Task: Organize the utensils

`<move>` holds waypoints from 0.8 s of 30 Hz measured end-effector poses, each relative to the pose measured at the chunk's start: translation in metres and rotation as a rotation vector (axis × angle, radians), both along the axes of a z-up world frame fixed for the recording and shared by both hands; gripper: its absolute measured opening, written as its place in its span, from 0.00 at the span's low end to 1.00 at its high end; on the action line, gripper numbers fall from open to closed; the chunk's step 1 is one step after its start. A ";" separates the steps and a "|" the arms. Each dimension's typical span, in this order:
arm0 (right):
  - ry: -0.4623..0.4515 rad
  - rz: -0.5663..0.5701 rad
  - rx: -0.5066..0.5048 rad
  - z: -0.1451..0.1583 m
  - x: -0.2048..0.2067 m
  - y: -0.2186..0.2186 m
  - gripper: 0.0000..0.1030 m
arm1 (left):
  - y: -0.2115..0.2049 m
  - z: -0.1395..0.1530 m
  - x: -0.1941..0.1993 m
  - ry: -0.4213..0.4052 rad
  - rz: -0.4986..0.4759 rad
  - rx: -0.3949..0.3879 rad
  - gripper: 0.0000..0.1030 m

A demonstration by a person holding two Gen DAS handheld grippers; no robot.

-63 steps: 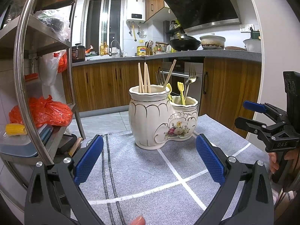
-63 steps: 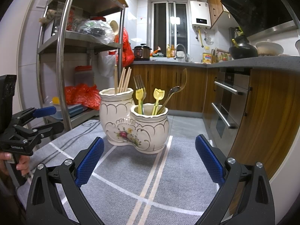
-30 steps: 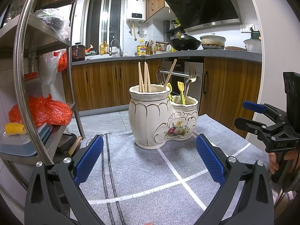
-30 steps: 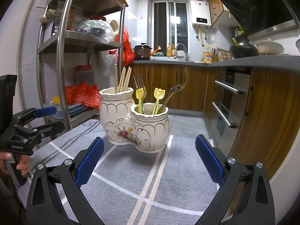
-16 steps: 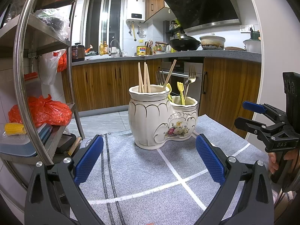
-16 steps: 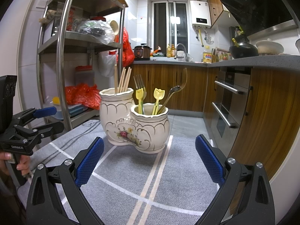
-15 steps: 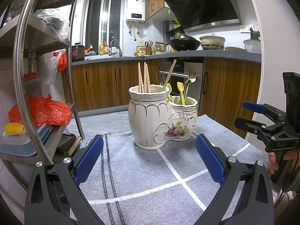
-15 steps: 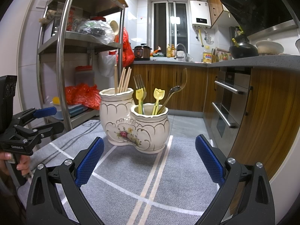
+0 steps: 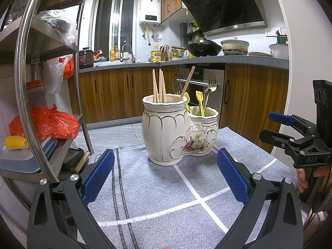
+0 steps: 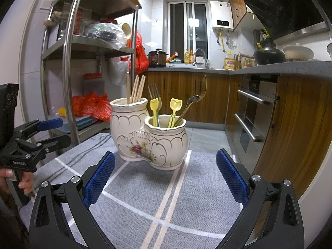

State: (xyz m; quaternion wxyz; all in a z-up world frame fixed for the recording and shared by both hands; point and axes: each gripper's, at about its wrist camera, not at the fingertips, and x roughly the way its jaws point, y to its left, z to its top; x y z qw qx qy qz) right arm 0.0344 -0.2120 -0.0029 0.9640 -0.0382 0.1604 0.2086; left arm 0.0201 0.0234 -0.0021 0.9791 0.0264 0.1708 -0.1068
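A white ceramic double utensil holder (image 9: 178, 132) (image 10: 148, 139) with a flower print stands on a grey cloth (image 9: 157, 188) (image 10: 170, 191). Its taller pot holds wooden chopsticks (image 9: 159, 87) (image 10: 137, 89). Its shorter pot holds yellow tulip-topped picks (image 10: 175, 109), metal forks (image 9: 210, 87) and a spoon (image 10: 189, 103). My left gripper (image 9: 165, 176) is open and empty, a short way in front of the holder; it also shows in the right wrist view (image 10: 49, 132). My right gripper (image 10: 165, 176) is open and empty in front of the holder, and shows in the left wrist view (image 9: 276, 128).
A steel shelf rack (image 9: 22, 95) (image 10: 68, 83) with red bags (image 9: 47, 122) and boxes stands left of the cloth. Wooden cabinets (image 9: 255, 103), an oven (image 10: 253, 114) and a counter with pots (image 9: 234, 46) lie behind and to the right.
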 end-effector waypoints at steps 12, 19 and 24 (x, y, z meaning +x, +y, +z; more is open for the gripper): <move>-0.001 0.000 0.001 0.000 0.000 -0.001 0.94 | -0.001 0.001 -0.001 -0.017 -0.006 0.000 0.95; -0.002 0.000 0.003 0.000 0.000 -0.001 0.94 | 0.001 0.002 -0.002 -0.014 0.016 -0.002 0.95; -0.002 0.000 0.003 0.000 0.001 0.002 0.94 | 0.001 0.001 0.001 0.000 0.016 0.000 0.95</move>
